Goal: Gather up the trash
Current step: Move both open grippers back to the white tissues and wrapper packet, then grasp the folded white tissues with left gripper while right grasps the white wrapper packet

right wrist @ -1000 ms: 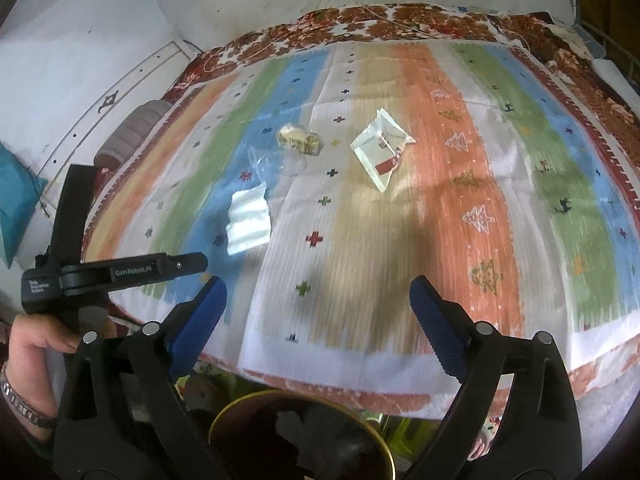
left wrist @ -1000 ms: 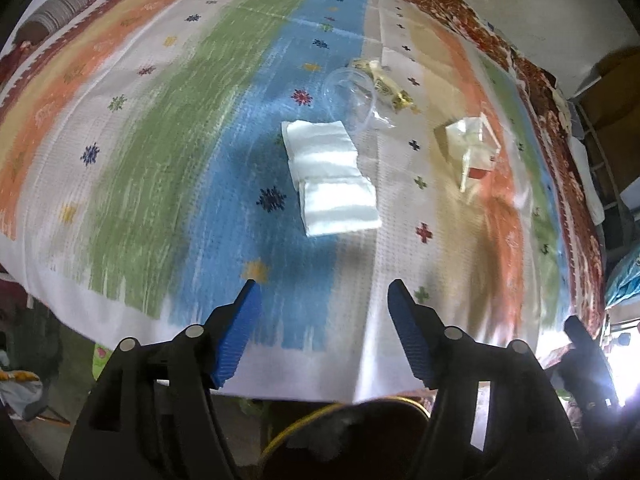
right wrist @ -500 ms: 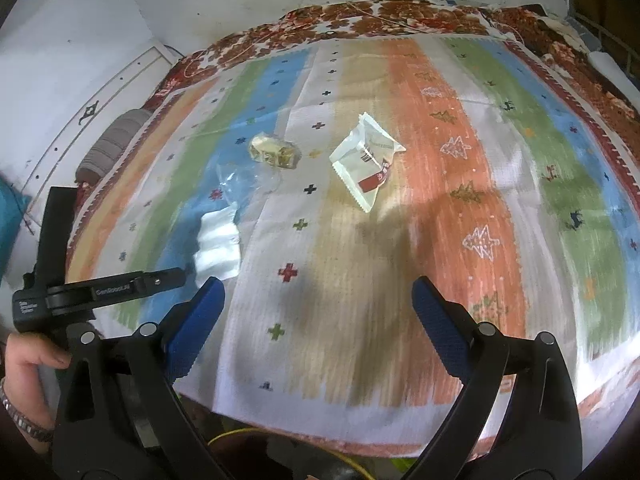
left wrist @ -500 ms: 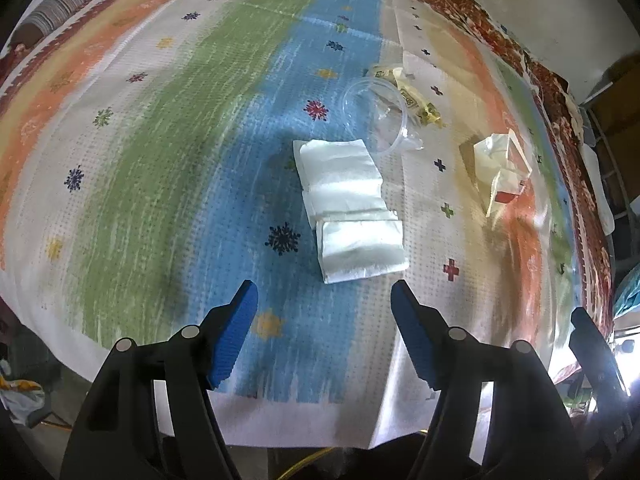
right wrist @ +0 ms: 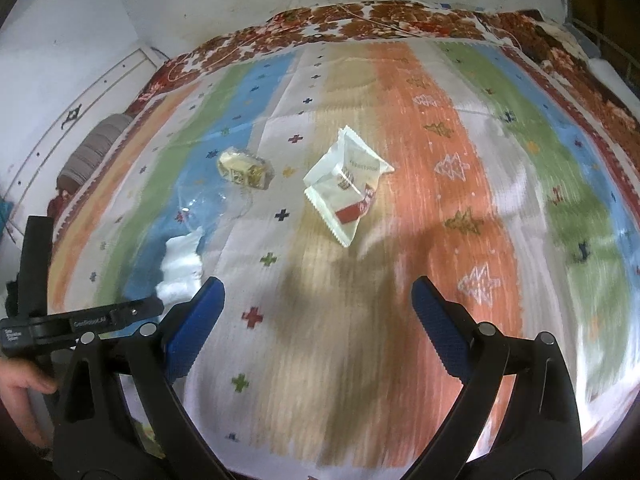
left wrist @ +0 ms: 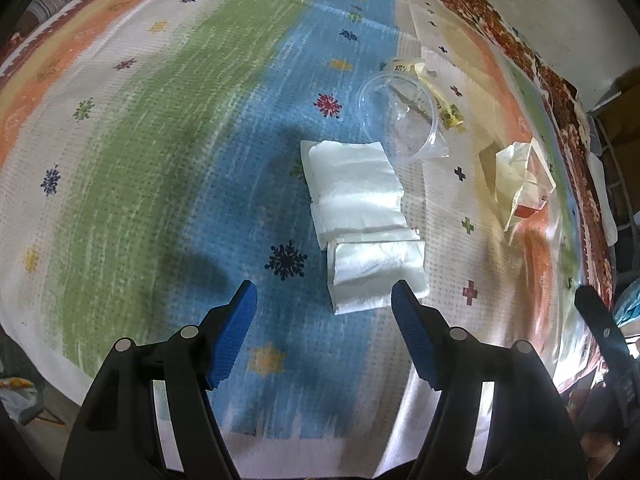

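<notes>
Your left gripper (left wrist: 324, 300) fills the bottom of the left wrist view, jaws spread wide, nothing between the blue pads (left wrist: 236, 332). It hangs over the blue stripe of the cloth (left wrist: 132, 184).

Just past the right pad lies the napkin (left wrist: 360, 212), white and folded, running up through the centre of the frame. Its near end sits right beside that fingertip; whether they touch, you cannot tell.

Beyond the napkin, upper right of centre, the cup (left wrist: 400, 116) lies on its side, clear plastic, mouth turned toward you. Behind the cup, a yellow wrapper (left wrist: 436, 92), crumpled. At the right edge, a white packet (left wrist: 520, 184) with a red patch, well apart from the napkin.

Your right gripper (right wrist: 316, 300) fills the bottom of the right wrist view, released, jaws wide and empty, over the tan stripe. The picture is smeared here.

The packet (right wrist: 348, 188) lies at frame centre, above the gap between the jaws. The wrapper (right wrist: 244, 168) sits left of it. The cup (right wrist: 212, 208) shows faintly below the wrapper. The napkin (right wrist: 180, 264) is at the left, just above the left pad.

Your left hand (right wrist: 20, 396) shows at the lower left edge, holding the other tool.
</notes>
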The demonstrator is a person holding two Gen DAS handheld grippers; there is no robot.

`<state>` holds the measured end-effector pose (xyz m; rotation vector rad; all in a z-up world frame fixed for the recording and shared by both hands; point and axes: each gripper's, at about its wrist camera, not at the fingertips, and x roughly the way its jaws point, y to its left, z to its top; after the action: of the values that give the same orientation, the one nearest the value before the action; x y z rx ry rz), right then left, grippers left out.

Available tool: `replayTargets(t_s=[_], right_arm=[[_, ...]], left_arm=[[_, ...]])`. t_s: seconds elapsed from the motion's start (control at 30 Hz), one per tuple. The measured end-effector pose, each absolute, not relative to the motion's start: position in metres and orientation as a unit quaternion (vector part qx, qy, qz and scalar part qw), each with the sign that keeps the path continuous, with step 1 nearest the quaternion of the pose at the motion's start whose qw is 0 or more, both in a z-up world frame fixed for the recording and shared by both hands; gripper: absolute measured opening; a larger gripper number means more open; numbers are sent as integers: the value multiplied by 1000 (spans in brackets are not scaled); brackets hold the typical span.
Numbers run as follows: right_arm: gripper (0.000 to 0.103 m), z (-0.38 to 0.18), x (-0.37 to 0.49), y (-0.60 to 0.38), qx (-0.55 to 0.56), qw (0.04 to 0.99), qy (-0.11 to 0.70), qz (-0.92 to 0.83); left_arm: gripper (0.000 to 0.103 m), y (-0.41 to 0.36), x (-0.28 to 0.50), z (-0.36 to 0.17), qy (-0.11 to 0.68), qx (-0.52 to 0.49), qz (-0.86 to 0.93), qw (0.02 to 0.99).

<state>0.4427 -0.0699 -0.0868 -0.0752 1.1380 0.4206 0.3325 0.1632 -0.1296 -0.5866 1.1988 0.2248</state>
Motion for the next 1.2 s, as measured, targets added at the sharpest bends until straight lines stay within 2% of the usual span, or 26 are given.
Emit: replayTargets(t_s=[0.5,0.53,0.63,0.7,0.8,0.87,0.93,1.0,1.07,1.2], right_arm=[[89,-101,495,-46,-66,833,515,192],[86,-103,500,-45,-66,832,516,192],[80,-109,512,-41,-68,829,521,191],[77,-113,520,-40,-61,828,525,189],[68,-123,532,-40,-55,823,534,185],[55,-128,536,-41,-53,820,540,182],[46,-133,539,-43,-49,817,547,176],[34,-137,540,-46,-48,815,552,167],[12,-138,539,-47,-57,815,554,161],[4,-134,537,-50,-62,816,554,156]], left_arm=[[66,164,349,-137,535,-253,97,800],[66,163,350,-138,535,-246,98,803],[57,157,356,-138,535,-213,104,811],[47,158,357,-139,534,-200,111,814],[37,158,359,-140,530,-181,108,821],[30,158,361,-140,526,-166,106,827],[27,159,363,-139,524,-163,104,829],[17,162,364,-138,521,-164,109,831],[11,166,365,-136,518,-169,117,830],[7,171,361,-124,500,-185,130,836]])
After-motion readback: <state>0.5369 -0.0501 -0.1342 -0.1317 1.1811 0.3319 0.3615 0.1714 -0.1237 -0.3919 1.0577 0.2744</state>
